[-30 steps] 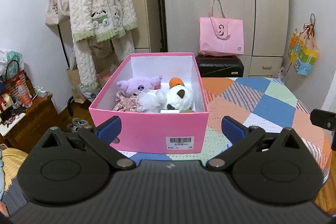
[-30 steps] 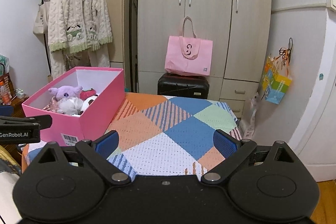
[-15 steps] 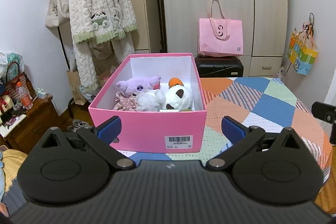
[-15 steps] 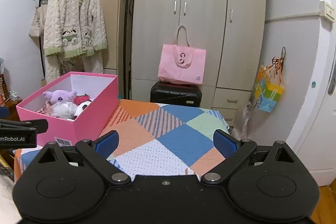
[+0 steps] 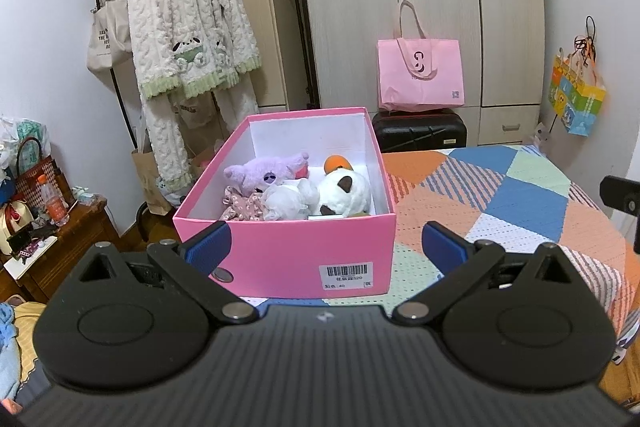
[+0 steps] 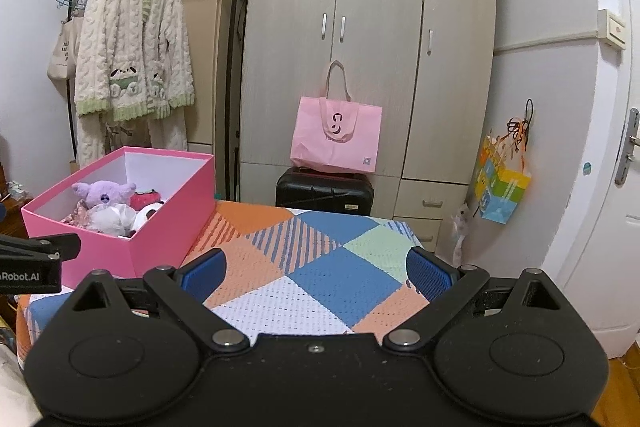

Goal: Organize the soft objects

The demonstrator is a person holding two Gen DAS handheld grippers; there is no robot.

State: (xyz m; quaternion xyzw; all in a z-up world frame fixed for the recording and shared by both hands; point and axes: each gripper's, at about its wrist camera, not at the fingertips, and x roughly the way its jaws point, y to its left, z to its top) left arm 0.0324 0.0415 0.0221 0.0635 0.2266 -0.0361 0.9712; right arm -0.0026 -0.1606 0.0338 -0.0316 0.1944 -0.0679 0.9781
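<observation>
The left gripper (image 5: 326,247) has its jaws spread wide and holds nothing; the right gripper (image 6: 316,273) is the same. Straight ahead of the left jaws a glossy pink cardboard box (image 5: 288,255) sits on the desk (image 6: 304,267), under a knitted patchwork cover. Plush toys (image 5: 296,187) fill the box. Beyond stand a wood-grain wardrobe (image 6: 360,47), a pink bag (image 6: 336,135) on a black case (image 6: 324,189), and a fluffy robe (image 5: 188,27).

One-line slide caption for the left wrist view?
Open left gripper faces a pink box of plush toys on a patchwork-covered table.
</observation>
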